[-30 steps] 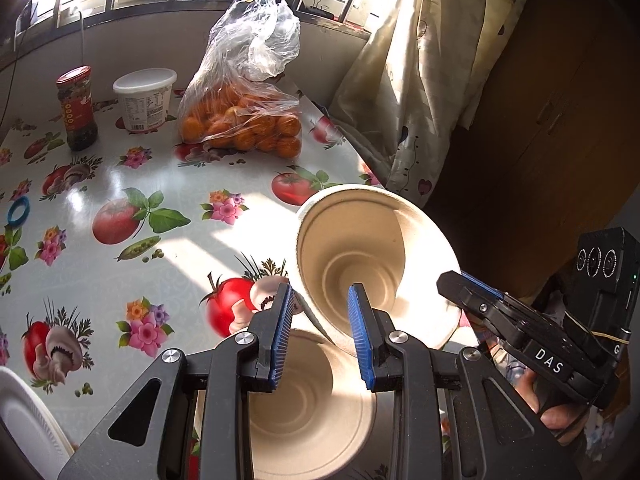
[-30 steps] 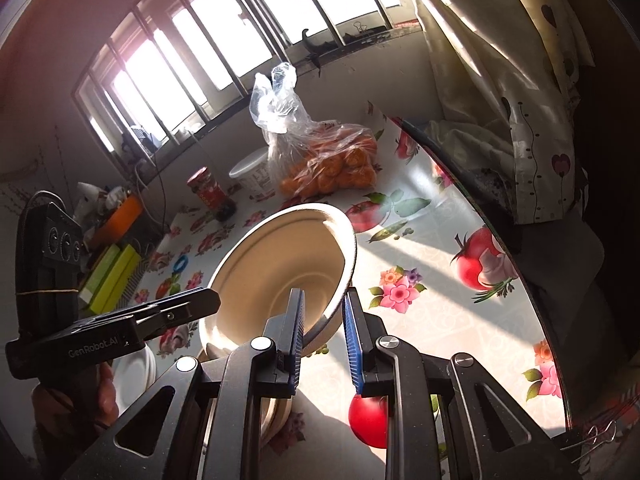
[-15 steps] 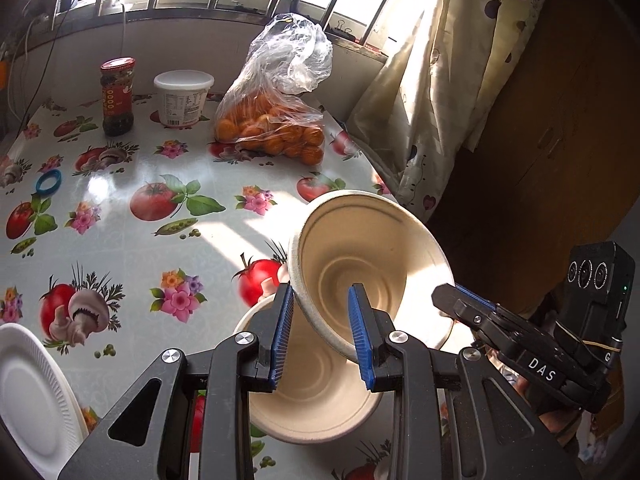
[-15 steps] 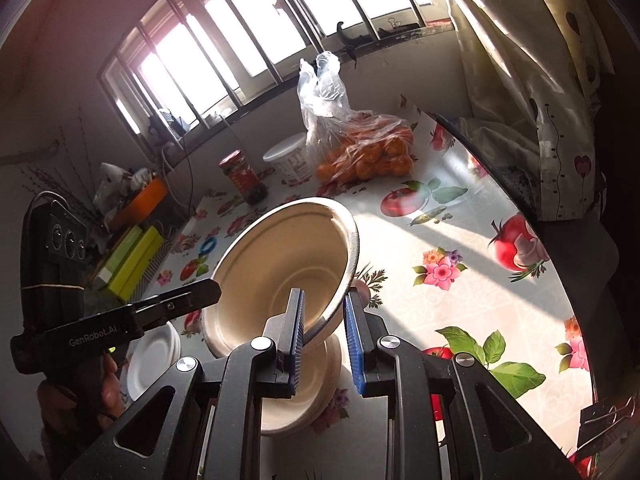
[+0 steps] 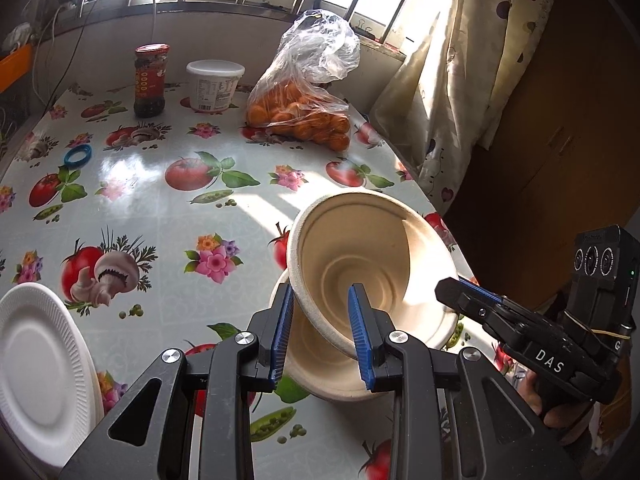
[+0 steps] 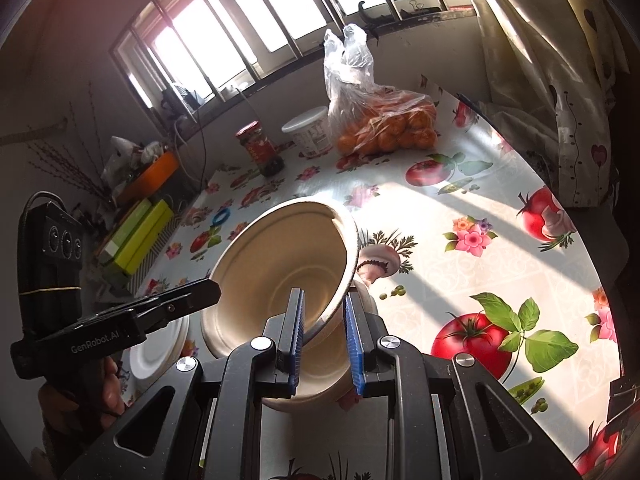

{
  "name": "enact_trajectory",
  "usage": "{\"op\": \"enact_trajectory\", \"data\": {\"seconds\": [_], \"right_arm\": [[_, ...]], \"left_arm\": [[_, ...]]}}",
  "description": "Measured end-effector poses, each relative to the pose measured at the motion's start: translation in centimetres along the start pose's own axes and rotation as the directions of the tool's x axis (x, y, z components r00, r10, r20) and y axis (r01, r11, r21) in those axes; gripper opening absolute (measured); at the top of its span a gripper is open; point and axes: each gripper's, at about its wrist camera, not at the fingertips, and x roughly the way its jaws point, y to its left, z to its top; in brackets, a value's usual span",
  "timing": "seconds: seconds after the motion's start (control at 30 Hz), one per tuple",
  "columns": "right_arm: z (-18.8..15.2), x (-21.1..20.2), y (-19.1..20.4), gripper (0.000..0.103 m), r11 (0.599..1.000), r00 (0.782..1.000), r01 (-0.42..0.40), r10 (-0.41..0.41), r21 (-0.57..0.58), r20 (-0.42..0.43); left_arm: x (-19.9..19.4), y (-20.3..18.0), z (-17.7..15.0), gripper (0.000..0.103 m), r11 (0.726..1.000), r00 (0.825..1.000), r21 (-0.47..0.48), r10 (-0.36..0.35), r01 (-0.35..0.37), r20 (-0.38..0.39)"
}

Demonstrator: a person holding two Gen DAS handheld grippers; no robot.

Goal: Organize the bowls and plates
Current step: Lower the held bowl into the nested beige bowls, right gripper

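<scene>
The tilted paper bowl (image 5: 360, 264), its rim clenched by left tongs (image 5: 322, 332) and right tongs (image 6: 322, 336), could slip — thin rim, uneven pull — onto the lower bowl (image 5: 320, 380).

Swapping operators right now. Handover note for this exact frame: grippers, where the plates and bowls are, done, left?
Left hand-held gripper: shut on the rim of the upper bowl.
Right hand-held gripper: shut on the same bowl's opposite rim.
The upper bowl is tilted, held just above the lower bowl, which stands on the table near its edge.
White plates lie stacked on the table to the left.
Done: the bowl is carried over its partner.
Left: probably level it, nest it, release both grippers.
</scene>
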Motion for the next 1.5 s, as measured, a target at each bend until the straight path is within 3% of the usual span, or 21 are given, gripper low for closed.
{"op": "enact_trajectory", "data": {"seconds": [0.7,1.5], "right_arm": [[-2.0,1.7,0.0,0.020,0.999,0.998,0.041,-0.041,-0.009,-0.052],[-2.6,2.4,-0.2,0.021,0.996,0.996,0.079,-0.081,-0.035,-0.048]], "left_arm": [[0.9,-0.1,-2.3,0.029,0.995,0.996,0.054,0.085,-0.086,0.008],[2.2,0.1,-3.4,0.029,0.996,0.996,0.041,0.079,-0.078,-0.032]]}}
